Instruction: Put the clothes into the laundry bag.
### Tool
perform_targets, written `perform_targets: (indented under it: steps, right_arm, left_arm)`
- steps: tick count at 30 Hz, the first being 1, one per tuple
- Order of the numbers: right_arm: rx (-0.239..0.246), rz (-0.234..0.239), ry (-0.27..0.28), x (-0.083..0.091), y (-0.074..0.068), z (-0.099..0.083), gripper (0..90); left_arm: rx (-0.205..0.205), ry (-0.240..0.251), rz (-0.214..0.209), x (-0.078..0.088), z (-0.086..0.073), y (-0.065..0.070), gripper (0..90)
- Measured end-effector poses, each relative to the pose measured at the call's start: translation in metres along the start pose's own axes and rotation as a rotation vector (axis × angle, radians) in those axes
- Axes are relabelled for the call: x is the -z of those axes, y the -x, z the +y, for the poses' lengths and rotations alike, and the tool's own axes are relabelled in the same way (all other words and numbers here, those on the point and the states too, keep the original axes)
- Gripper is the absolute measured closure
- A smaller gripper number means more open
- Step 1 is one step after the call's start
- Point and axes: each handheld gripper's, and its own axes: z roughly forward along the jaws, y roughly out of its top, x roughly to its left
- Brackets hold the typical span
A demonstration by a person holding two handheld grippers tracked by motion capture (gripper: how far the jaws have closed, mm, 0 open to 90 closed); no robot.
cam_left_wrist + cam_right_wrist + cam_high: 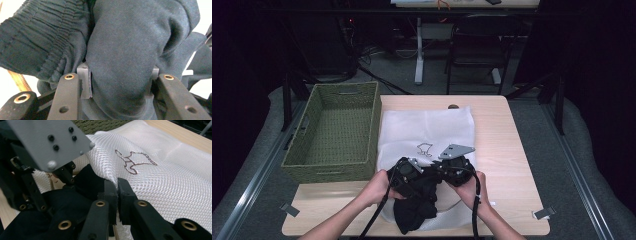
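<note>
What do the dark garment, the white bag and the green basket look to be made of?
Dark garment: soft woven cloth, probably cotton twill, matte; fine diagonal weave and a gathered elastic band show.
White bag: synthetic mesh, slightly shiny; a honeycomb net pattern shows.
Green basket: woven fibre, perhaps paper rope or seagrass, matte; a plaited texture shows.

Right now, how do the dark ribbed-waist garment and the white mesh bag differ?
The dark ribbed-waist garment is opaque, bunched and clamped in the left gripper; the white mesh bag is netted, spread flat, with a small outline drawing. The garment is far smaller than the bag. Both are soft fabric on the wooden table.
</note>
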Motion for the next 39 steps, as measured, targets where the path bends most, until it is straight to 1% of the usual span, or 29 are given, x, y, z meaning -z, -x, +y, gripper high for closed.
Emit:
perform_targets:
  steps: [1,2,3,5,7,8,9,10,11,12,14,16,19,20,21,22,24,26,27,28,29,31,32,33,34,37,38,39]
  right_arm:
    - [-0.002,0.003,0.001,0.000,0.000,0.000,87.4]
    - [-0.002,0.001,0.002,0.001,0.000,0.000,87.4]
    - [-0.007,0.001,0.012,0.002,0.000,0.000,87.4]
    - [-0.005,0.003,0.028,0.005,0.000,0.001,87.4]
    - [-0.008,0.002,0.044,0.008,0.000,0.002,87.4]
    - [-0.013,0.004,0.050,0.009,0.000,0.002,87.4]
    - [-0.013,-0.004,0.058,0.011,0.001,0.002,87.4]
    - [-0.021,-0.005,0.063,0.011,0.001,0.002,87.4]
    - [-0.023,-0.003,0.062,0.012,0.002,0.002,87.4]
    - [-0.029,-0.004,0.068,0.012,0.003,0.001,87.4]
    - [-0.033,-0.003,0.062,0.011,0.004,0.001,87.4]
    - [-0.038,0.001,0.068,0.011,0.004,0.001,87.4]
    - [-0.038,0.007,0.068,0.011,0.004,0.001,87.4]
    - [-0.039,0.010,0.073,0.011,0.004,0.001,87.4]
    - [-0.040,0.012,0.080,0.012,0.004,0.001,87.4]
    - [-0.039,0.015,0.081,0.012,0.003,0.002,87.4]
    - [-0.036,0.022,0.077,0.011,0.002,0.002,87.3]
    - [-0.039,0.029,0.052,0.007,0.002,0.002,87.3]
    - [-0.036,0.028,0.039,0.004,0.002,0.001,87.3]
    - [-0.031,0.026,0.021,0.002,0.002,0.000,87.3]
    - [-0.034,0.027,0.009,0.001,0.003,-0.001,87.3]
    - [-0.044,0.026,0.000,-0.001,0.005,-0.003,87.3]
    - [-0.048,0.024,0.000,-0.001,0.006,-0.004,87.3]
    - [-0.051,0.021,-0.002,-0.001,0.007,-0.004,87.3]
    - [-0.054,0.018,-0.005,-0.001,0.008,-0.004,87.3]
    - [-0.059,0.013,-0.008,-0.001,0.009,-0.005,87.3]
    - [-0.059,0.012,-0.007,-0.001,0.010,-0.005,87.3]
    - [-0.059,0.012,-0.008,-0.001,0.010,-0.005,87.3]
  left_arm:
    - [0.007,0.009,0.013,0.001,0.000,-0.001,56.3]
    - [0.015,0.014,0.013,0.001,0.000,-0.001,56.3]
    - [0.017,0.008,0.016,0.003,0.000,-0.001,56.4]
    - [0.031,0.033,0.036,0.007,0.000,-0.001,56.4]
    - [0.037,0.030,0.045,0.009,0.001,-0.003,56.3]
    - [0.048,0.034,0.052,0.007,0.001,-0.004,56.3]
    - [0.049,0.024,0.058,0.005,0.000,-0.005,56.3]
    - [0.051,0.019,0.053,0.004,0.000,-0.007,56.3]
    - [0.064,0.018,0.039,0.003,-0.001,-0.009,56.2]
    - [0.065,0.026,0.038,0.002,-0.001,-0.011,56.2]
    - [0.071,0.028,0.039,0.001,-0.002,-0.012,56.0]
    - [0.072,0.030,0.050,0.002,-0.001,-0.011,55.9]
    - [0.085,0.064,0.056,0.004,-0.001,-0.012,55.9]
    - [0.097,0.079,0.039,0.005,-0.001,-0.013,55.9]
    - [0.120,0.118,0.023,0.005,-0.001,-0.013,55.8]
    - [0.129,0.149,0.028,0.006,-0.001,-0.013,55.8]
    - [0.117,0.160,0.086,0.005,0.001,-0.013,55.6]
    - [0.142,0.189,0.089,0.000,-0.001,-0.016,54.9]
    - [0.151,0.195,0.093,-0.001,-0.002,-0.017,54.4]
    - [0.145,0.196,0.090,-0.003,-0.003,-0.018,53.2]
    - [0.133,0.188,0.096,-0.001,-0.003,-0.017,51.5]
    - [0.116,0.179,0.111,0.002,-0.002,-0.014,44.6]
    - [0.098,0.169,0.126,0.005,-0.002,-0.011,41.6]
    - [0.092,0.175,0.130,0.007,-0.002,-0.008,38.0]
    - [0.086,0.170,0.135,0.010,-0.003,-0.007,35.3]
    - [0.085,0.188,0.132,0.020,-0.007,-0.001,28.2]
    - [0.085,0.193,0.140,0.023,-0.010,0.000,25.6]
    - [0.089,0.191,0.158,0.026,-0.012,0.002,23.8]
